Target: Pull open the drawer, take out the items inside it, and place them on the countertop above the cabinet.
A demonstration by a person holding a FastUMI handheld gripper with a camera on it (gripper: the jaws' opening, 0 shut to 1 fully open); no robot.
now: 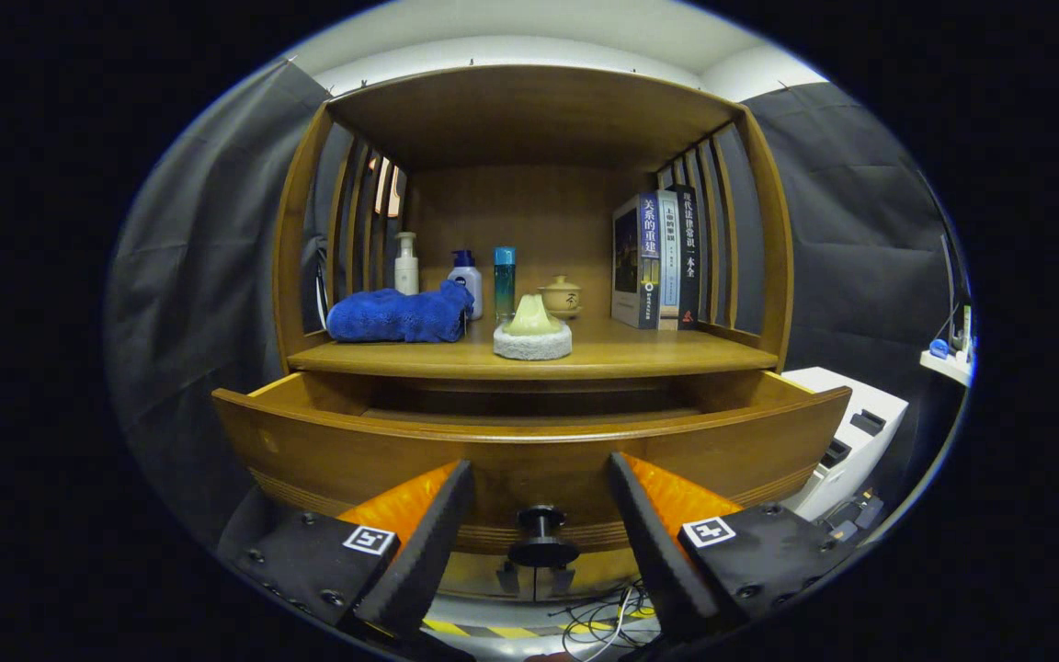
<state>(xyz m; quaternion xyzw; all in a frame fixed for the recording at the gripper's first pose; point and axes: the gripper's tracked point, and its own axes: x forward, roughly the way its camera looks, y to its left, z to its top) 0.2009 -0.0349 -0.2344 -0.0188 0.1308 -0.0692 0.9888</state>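
Staged home corner inside a booth: wooden cabinet (pixel 529 359) backed by dark cloth walls (pixel 199 276), white machine (pixel 851 432) beside it.

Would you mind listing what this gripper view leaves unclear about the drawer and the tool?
- Drawer floor: hidden behind its own front panel, so its contents cannot be told.
- Tool: fingers apart either side of the knob; contact cannot be told.
- Pale object on the white pad: too small to identify.

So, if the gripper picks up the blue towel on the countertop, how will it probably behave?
The blue towel lies bunched in soft folds, so it is probably floppy and would sag and unfold when lifted. It looks plush, so likely light and not slippery. The gripper is open around the drawer knob, not touching it.
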